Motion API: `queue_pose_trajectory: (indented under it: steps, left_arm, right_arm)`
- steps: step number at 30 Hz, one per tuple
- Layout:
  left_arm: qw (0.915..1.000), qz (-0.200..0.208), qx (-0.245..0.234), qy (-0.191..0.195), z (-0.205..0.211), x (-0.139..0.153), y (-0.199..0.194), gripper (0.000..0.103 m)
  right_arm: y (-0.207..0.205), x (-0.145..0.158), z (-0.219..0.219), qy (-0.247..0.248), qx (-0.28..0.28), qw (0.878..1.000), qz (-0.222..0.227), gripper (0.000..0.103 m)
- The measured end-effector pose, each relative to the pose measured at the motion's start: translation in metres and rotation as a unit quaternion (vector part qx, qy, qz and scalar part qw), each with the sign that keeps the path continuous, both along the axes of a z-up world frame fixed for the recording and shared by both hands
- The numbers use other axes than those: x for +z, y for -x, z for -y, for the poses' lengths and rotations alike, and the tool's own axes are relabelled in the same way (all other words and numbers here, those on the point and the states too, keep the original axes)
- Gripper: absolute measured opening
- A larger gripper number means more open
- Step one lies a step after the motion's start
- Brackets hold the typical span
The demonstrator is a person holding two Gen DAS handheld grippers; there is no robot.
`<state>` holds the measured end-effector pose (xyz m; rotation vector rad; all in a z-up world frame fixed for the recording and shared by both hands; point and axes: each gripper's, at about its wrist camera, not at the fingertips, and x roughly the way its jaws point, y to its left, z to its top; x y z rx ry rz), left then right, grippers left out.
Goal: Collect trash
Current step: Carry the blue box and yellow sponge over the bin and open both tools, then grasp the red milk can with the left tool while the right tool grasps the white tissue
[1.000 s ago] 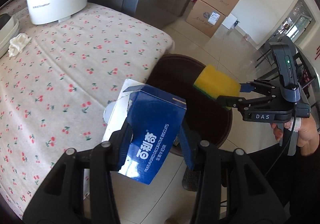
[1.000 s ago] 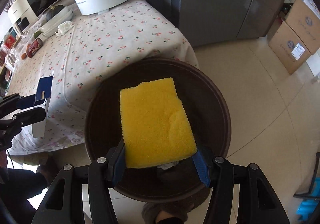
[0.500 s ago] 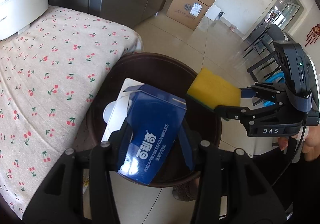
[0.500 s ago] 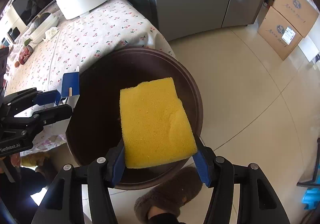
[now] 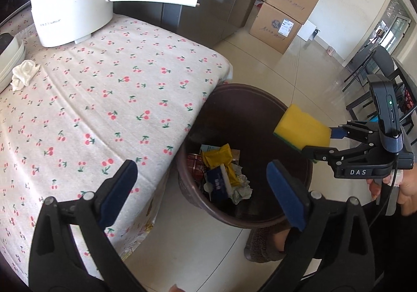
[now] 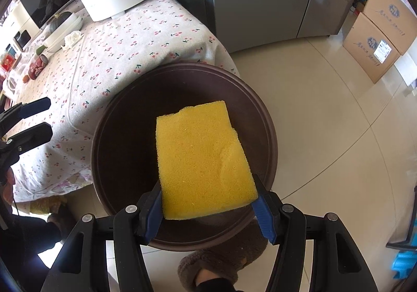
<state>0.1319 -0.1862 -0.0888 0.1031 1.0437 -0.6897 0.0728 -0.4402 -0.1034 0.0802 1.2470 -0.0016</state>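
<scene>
Grippers tilt down over bin (image 5: pixel 260 99): left (image 5: pixel 203 187) opening empty, right (image 6: pixel 208 203) gripping sponge (image 6: pixel 203 161).

Bright daylight from the window (image 5: pixel 398 29) at the upper right glares off the pale floor tiles (image 6: pixel 325 115), while both sharp fisheye views bend strongly and darken to black at their corners.

- Two claws are seen: the left claw (image 5: pixel 200 187) and the right claw (image 6: pixel 208 203).
- One yellow sponge (image 6: pixel 202 164) is counted.
- One brown trash bin (image 5: pixel 260 115) is counted.
- One white pot (image 5: pixel 70 10) is seen on the desk (image 5: pixel 104 99).
- Two stacked cardboard boxes (image 5: pixel 284 13) are counted.
- One crumpled tissue (image 5: pixel 23 74) is seen.
</scene>
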Motion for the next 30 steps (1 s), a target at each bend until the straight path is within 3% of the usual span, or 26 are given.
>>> queue_pose_trajectory:
  steps: [5, 17, 24, 30]
  left_arm:
    - [0.9996, 0.010, 0.026, -0.006, -0.035, 0.009, 0.001, 0.102]
    - [0.9911, -0.002, 0.132, -0.013, -0.138, 0.022, -0.009, 0.102]
    - [0.9741, 0.004, 0.226, -0.009, -0.223, 0.032, -0.020, 0.102]
    - [0.9489, -0.013, 0.315, -0.015, -0.294, 0.022, -0.055, 0.102]
  right_arm:
    - [-0.007, 0.005, -0.014, -0.006, -0.002, 1.000, 0.008, 0.079]
    - [-0.029, 0.026, -0.073, -0.018, 0.031, 0.999, 0.021, 0.082]
    - [-0.061, 0.045, -0.125, -0.030, 0.061, 0.997, 0.038, 0.083]
    - [-0.103, 0.050, -0.176, -0.042, 0.087, 0.994, 0.041, 0.084]
